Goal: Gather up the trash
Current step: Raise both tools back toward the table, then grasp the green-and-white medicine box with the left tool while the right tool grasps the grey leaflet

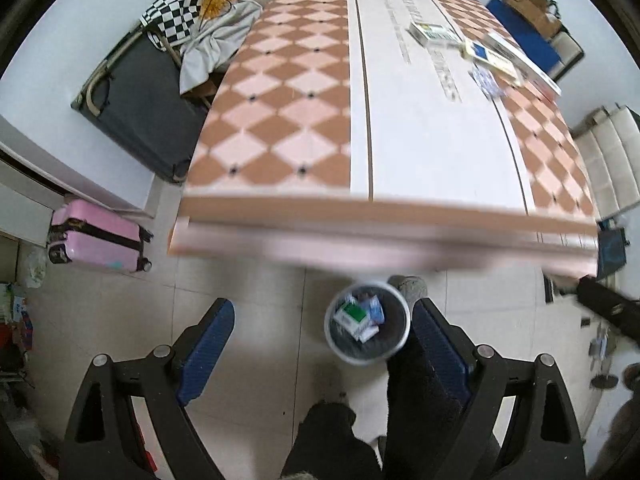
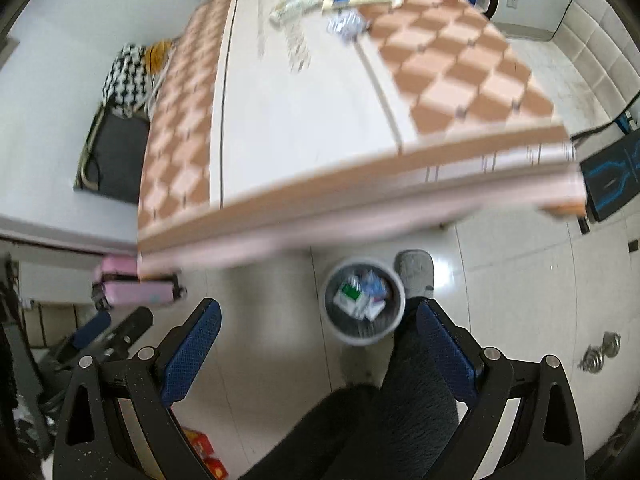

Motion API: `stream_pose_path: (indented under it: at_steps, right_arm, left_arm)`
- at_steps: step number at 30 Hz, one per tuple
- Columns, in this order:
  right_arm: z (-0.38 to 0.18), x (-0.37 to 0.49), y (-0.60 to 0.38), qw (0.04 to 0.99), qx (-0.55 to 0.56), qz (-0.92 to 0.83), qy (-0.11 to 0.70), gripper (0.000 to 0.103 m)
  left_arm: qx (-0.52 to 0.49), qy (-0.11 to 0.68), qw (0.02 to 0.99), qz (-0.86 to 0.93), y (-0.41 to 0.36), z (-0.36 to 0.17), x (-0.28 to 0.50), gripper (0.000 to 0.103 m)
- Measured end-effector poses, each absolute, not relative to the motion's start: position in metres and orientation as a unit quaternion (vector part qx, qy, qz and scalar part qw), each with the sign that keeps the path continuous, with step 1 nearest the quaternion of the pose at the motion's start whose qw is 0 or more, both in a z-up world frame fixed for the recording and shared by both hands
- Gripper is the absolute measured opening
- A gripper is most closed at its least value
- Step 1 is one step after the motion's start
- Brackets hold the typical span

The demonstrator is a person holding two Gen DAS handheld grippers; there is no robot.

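A round grey trash bin (image 1: 390, 350) stands on the floor in front of the table and holds small boxes, one green and white (image 1: 352, 316). It also shows in the right wrist view (image 2: 394, 316). My left gripper (image 1: 324, 328) is open and empty, above the floor beside the bin. My right gripper (image 2: 320, 328) is open and empty above the bin. On the far part of the checkered table (image 1: 280, 120) lie several boxes (image 1: 430, 32) and a crumpled blue-white wrapper (image 1: 486, 80), which also shows in the right wrist view (image 2: 346, 26).
A pink suitcase (image 1: 100, 240) and a dark folded cot (image 1: 148, 112) with clothes lie left of the table. A white sofa (image 1: 612, 160) stands on the right. A person's dark-trousered legs and grey slipper (image 2: 416, 272) are beside the bin. Red boxes (image 2: 204, 452) lie on the floor.
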State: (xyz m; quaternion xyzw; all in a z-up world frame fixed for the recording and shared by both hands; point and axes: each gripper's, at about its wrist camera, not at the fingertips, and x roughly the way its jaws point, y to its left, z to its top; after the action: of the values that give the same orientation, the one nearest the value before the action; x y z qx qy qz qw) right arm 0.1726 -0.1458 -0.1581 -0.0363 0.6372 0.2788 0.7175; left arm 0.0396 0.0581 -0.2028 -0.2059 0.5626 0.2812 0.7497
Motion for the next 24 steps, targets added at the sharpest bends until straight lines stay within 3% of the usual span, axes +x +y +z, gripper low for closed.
stream_pose_path:
  at_steps: [5,12,17,24]
  right_arm:
    - [-0.151,0.284,-0.123,0.73,-0.046,0.28,0.621,0.099]
    - [-0.167,0.485,-0.061,0.736,-0.151,0.257,0.607,0.099]
    - [-0.195,0.6,-0.011,0.711,-0.232,0.262,0.609,0.099]
    - [-0.247,0.68,0.044,0.655,-0.344,0.271,0.616,0.099]
  left_arm:
    - [-0.206,0.562,0.737,0.313,0.087,-0.209,0.119,0.091]
    - [-0.179,0.582,0.725,0.32,0.123,-0.219,0.251,0.091]
    - [-0.078,0.611,0.747,0.248,0.143,-0.226,0.373,0.091]
    - [0.099,0.665,0.729,0.128,0.153,-0.255,0.466,0.091]
